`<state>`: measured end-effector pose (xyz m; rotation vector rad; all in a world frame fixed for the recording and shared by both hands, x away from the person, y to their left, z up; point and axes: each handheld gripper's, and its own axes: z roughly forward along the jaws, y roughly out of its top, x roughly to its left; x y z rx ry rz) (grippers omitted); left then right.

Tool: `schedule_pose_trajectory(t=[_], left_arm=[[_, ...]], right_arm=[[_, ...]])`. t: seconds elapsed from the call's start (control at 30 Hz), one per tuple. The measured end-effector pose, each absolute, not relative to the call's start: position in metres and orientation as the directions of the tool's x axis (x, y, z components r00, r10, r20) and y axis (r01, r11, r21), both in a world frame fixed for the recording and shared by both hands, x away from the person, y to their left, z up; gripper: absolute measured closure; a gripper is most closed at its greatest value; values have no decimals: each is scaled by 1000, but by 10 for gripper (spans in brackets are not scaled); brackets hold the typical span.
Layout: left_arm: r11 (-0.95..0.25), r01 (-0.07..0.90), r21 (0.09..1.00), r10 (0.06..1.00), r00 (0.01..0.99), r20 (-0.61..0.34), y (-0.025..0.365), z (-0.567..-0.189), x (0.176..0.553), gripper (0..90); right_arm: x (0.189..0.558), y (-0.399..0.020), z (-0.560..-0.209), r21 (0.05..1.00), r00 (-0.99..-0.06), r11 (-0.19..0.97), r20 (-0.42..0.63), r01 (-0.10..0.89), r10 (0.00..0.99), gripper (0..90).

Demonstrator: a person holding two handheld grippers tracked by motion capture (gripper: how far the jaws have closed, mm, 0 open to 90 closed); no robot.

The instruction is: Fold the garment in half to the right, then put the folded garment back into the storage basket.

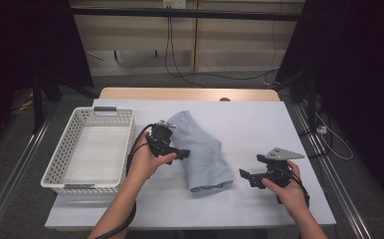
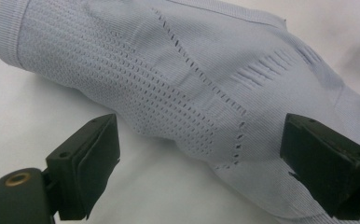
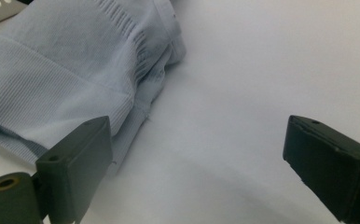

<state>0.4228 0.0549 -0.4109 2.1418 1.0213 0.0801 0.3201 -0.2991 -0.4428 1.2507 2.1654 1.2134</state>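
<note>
A light blue knitted garment (image 1: 200, 147) lies folded in the middle of the white table (image 1: 259, 124). My left gripper (image 1: 182, 153) hovers at its left edge, open, with the garment (image 2: 192, 88) spread just ahead of the jaws and nothing between them. My right gripper (image 1: 245, 175) is held over bare table to the right of the garment's near end, open and empty. In the right gripper view the garment's ribbed hem (image 3: 52, 93) lies beyond the left jaw.
A white perforated basket (image 1: 70, 149) stands empty at the table's left side. Bare table lies to the right of the garment and along the front edge. Cables trail on the floor behind the table.
</note>
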Motion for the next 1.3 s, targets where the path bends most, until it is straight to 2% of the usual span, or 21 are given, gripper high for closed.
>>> schedule_pose_trajectory(t=[0.2,0.6,1.3], left_arm=[[-378,656,653,698,666,-265,52,-414,423,112],[-390,651,651,713,662,-234,44,-416,420,100],[-389,661,642,725,650,-230,42,-422,419,97]], right_arm=[[320,-297,-442,821,-548,243,99,517,831,82],[318,-298,-440,823,-546,267,63,502,835,82],[318,-300,-437,833,-542,249,71,493,837,81]])
